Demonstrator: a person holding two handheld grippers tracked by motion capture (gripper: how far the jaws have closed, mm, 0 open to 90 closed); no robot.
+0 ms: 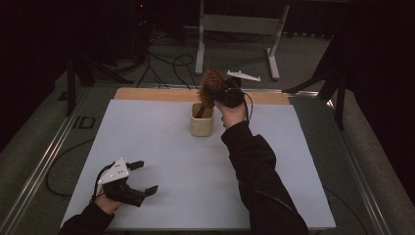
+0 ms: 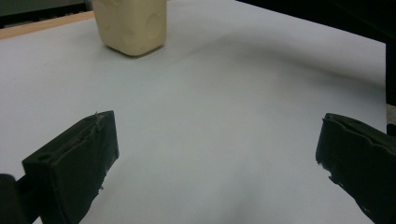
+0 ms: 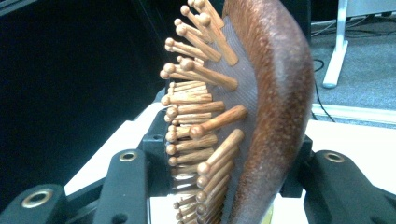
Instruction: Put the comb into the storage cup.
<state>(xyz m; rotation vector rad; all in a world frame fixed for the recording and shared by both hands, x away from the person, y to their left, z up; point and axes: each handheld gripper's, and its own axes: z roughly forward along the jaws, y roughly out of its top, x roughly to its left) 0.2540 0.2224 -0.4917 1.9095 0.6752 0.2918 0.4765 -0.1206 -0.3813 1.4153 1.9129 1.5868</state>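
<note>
Right gripper [image 1: 221, 93]: jaws pinched on wooden hairbrush [image 1: 211, 84], held upright | Hairbrush: handle end dipped into cream cup [image 1: 201, 125] at far middle of table [image 1: 161, 142] | Left gripper [image 1: 144, 177]: jaws spread, nothing between, near front-left table edge, well apart from cup

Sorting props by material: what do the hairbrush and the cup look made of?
Hairbrush: looks like wood, reddish-brown back with a slight sheen, and round-tipped wooden pins showing grain. Cup: cream and matte, with dimpled walls and rounded corners; ceramic or plastic, hard to tell.
</note>
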